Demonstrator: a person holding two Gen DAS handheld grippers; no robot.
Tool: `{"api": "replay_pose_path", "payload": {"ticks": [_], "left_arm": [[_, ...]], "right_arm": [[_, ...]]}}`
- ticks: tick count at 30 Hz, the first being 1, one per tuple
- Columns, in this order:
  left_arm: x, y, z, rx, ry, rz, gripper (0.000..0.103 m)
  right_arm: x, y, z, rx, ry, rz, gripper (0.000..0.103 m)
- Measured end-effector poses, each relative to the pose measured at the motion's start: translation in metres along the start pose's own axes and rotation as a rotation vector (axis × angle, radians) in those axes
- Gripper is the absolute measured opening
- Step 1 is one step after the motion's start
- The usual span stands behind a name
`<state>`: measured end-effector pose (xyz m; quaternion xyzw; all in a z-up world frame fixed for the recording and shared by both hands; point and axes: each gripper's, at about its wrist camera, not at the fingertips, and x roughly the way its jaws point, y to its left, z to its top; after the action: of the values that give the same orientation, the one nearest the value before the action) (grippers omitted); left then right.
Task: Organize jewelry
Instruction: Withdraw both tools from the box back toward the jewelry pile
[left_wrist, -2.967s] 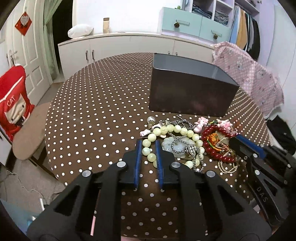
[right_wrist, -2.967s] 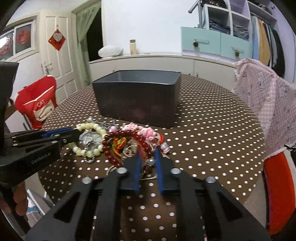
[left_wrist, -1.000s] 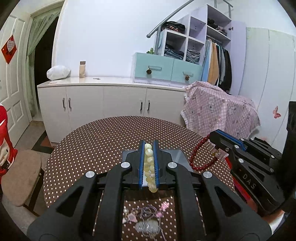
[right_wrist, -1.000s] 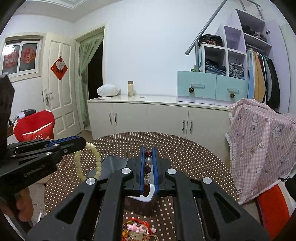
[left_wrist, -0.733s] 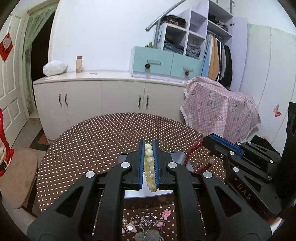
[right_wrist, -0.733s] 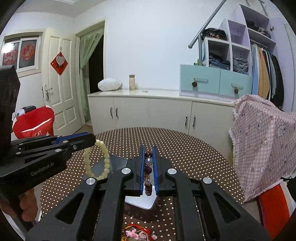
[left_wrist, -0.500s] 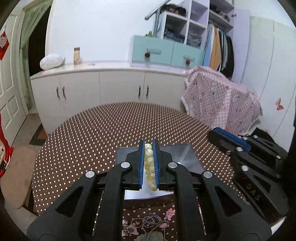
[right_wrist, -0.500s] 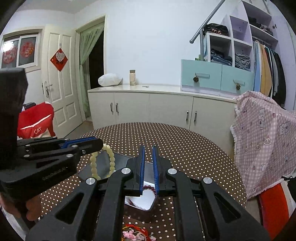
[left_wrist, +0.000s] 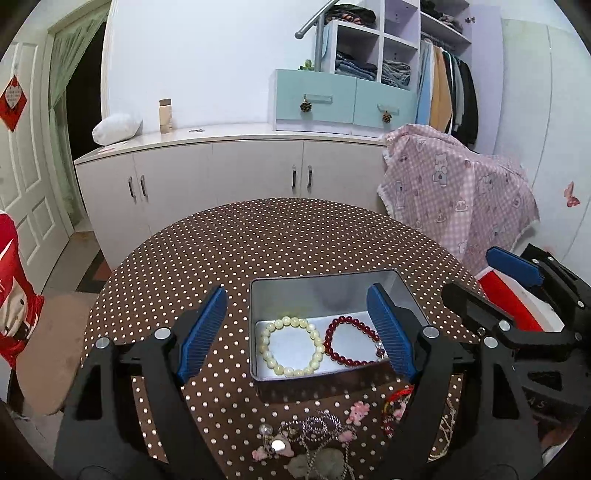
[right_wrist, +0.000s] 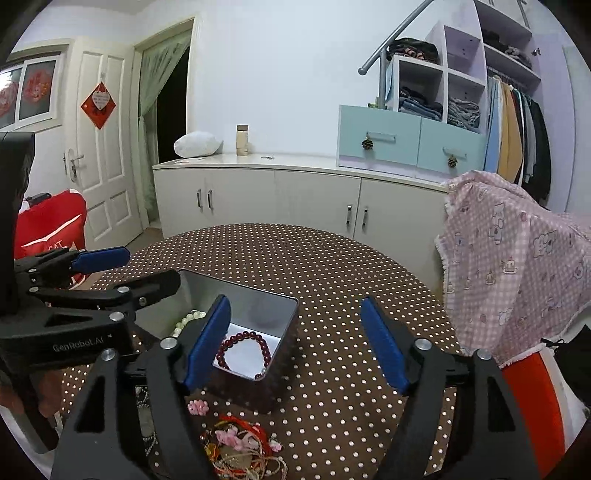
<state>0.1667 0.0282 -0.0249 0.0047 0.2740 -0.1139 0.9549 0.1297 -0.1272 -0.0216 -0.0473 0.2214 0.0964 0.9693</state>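
A dark metal box (left_wrist: 325, 286) stands on the round polka-dot table (left_wrist: 221, 251). Inside it lie a pale green bead bracelet (left_wrist: 290, 345) and a dark red bead bracelet (left_wrist: 351, 345), side by side. My left gripper (left_wrist: 295, 332) is open and empty above the box. My right gripper (right_wrist: 295, 343) is open and empty, over the box's right side; the box (right_wrist: 273, 299) and the red bracelet (right_wrist: 243, 350) show there. A heap of remaining jewelry (left_wrist: 317, 443) lies in front of the box, also in the right wrist view (right_wrist: 240, 446).
A chair draped with a pink checked cloth (left_wrist: 458, 195) stands at the table's far right. A red chair (right_wrist: 51, 225) is on the left. White cabinets (left_wrist: 221, 170) line the back wall. The right gripper's body (left_wrist: 524, 314) is beside the box.
Both grippers lifted their bracelets from the heap and carried them over the box. Both have opened, and the two bracelets now lie inside the box.
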Motion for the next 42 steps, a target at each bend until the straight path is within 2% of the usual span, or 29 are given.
{"api": "replay_pose_path", "payload": {"ticks": [13, 23, 31, 35, 39, 42], "left_arm": [[-0.037, -0.003, -0.018, 0.001, -0.016, 0.035, 0.079], [-0.064, 0.001, -0.036, -0.04, -0.042, 0.071, 0.083], [-0.08, 0.016, -0.06, -0.055, -0.017, 0.124, 0.083], [-0.083, 0.024, -0.071, -0.071, 0.0, 0.128, 0.083], [-0.08, 0.029, -0.082, -0.085, 0.025, 0.139, 0.083], [-0.079, 0.033, -0.091, -0.088, 0.036, 0.158, 0.083]], "right_arm": [[-0.028, 0.012, -0.011, -0.003, -0.022, 0.0, 0.084], [-0.048, 0.022, -0.028, 0.001, -0.026, 0.0, 0.092], [-0.04, 0.03, -0.046, 0.019, 0.045, 0.022, 0.093], [-0.036, 0.037, -0.055, 0.034, 0.087, 0.073, 0.093], [-0.023, 0.047, -0.068, 0.042, 0.166, 0.122, 0.093], [-0.022, 0.056, -0.075, 0.041, 0.184, 0.162, 0.093]]}}
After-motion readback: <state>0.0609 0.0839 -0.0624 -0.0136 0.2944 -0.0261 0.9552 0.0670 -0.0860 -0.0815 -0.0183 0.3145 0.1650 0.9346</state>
